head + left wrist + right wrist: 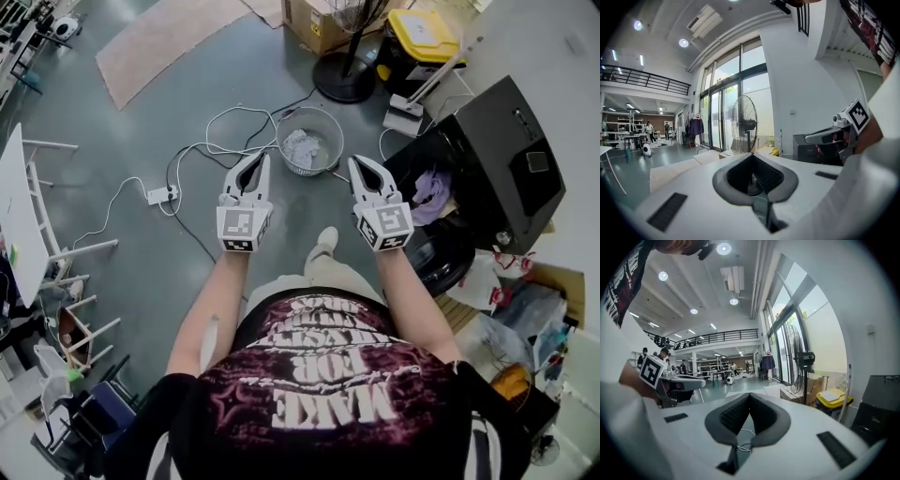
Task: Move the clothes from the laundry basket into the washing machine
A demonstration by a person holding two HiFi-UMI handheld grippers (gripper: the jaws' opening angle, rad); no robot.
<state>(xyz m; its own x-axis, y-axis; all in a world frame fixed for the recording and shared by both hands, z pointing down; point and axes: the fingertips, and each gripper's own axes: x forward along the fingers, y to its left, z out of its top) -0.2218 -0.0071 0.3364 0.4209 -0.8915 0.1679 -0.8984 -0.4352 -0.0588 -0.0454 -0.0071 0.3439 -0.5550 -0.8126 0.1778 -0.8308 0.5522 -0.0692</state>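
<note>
Nearest, short of the basket (281,133), both grippers are held out side by side over bare floor. The left gripper (259,159) is clenched on nothing, its pads meeting with only the room showing past them. The right gripper (359,162) is likewise pressed closed and empty. Their tips point toward the basket, one to each side of its near rim.

The basket stands on the floor with pale clothes (302,148) heaped inside. Cables (225,131) loop just left of it. Right of the basket stands the washer (506,159), its drum open toward the person and a purple garment (429,190) already inside. Beyond the basket is a fan base (345,86).

The step in hand looks like the reach for the next garment. To do it well, the jaws should open before they go down. The gripper should tip steeply into the basket rather than come in level. Bite a raised fold near the top of the heap, not the mesh wall. Lift clear of the rim, then swing right to the drum, keeping off the cables.
</note>
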